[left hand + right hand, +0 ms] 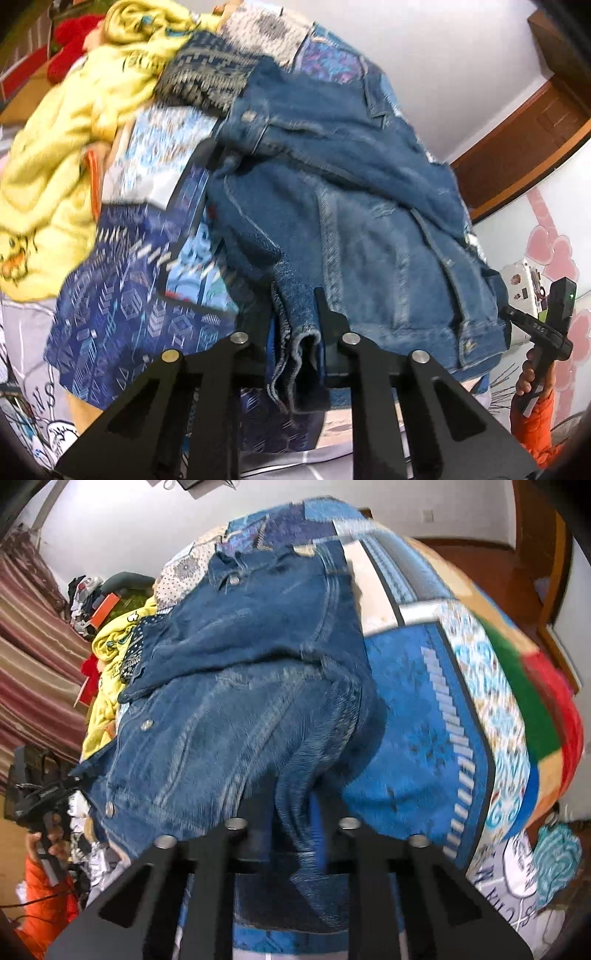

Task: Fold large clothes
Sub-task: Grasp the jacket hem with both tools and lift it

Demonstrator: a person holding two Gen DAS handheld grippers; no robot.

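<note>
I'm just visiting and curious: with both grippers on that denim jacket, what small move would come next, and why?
Probably lift both together. The left gripper and right gripper each pinch a bunched edge of the denim jacket, which lies rumpled on the patterned bedspread, so raising it should let it hang straight.

denim jacket (pixel 332 192) | blue, faded, metal buttons | crumpled, seemingly half-folded | lying on patterned bedspread
</note>
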